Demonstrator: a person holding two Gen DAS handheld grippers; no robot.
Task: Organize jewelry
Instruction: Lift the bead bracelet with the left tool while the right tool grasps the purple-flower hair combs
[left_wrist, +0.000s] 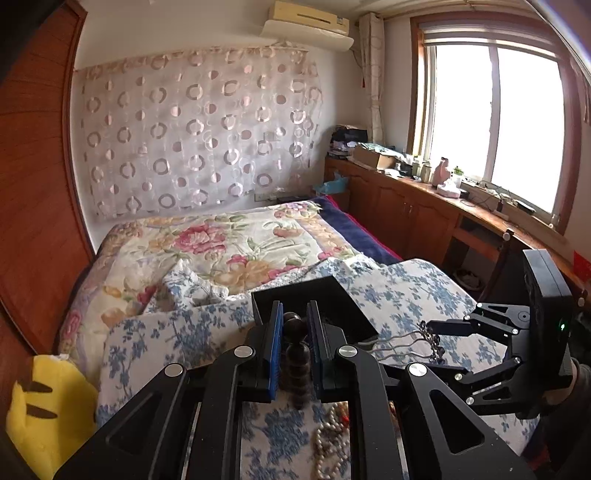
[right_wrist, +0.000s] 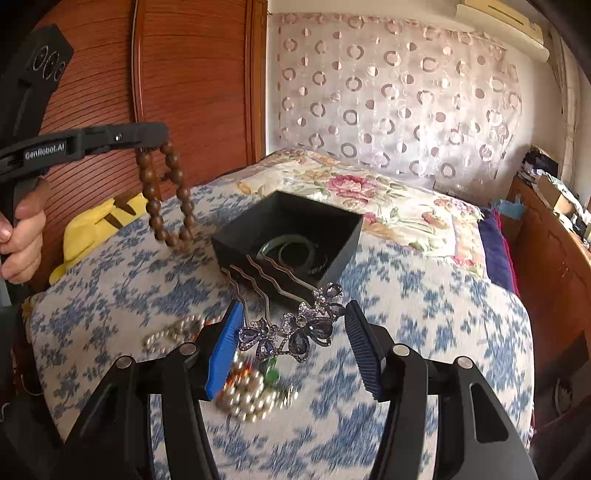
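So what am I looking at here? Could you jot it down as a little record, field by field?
Setting: bed with a blue floral quilt
Left tongs: shut on a brown bead bracelet, held up in the air
Right tongs: open, around a purple jewelled hairpin
Container: open black box on the quilt, bangles inside
Loose on quilt: pearl strands
Also there: yellow plush toy at the bed's edge

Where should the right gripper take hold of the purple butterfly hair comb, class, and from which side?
Grip the jewelled butterfly head, approaching from its near end. The thin wavy prongs point away toward the black box, and the open right gripper already straddles the head.
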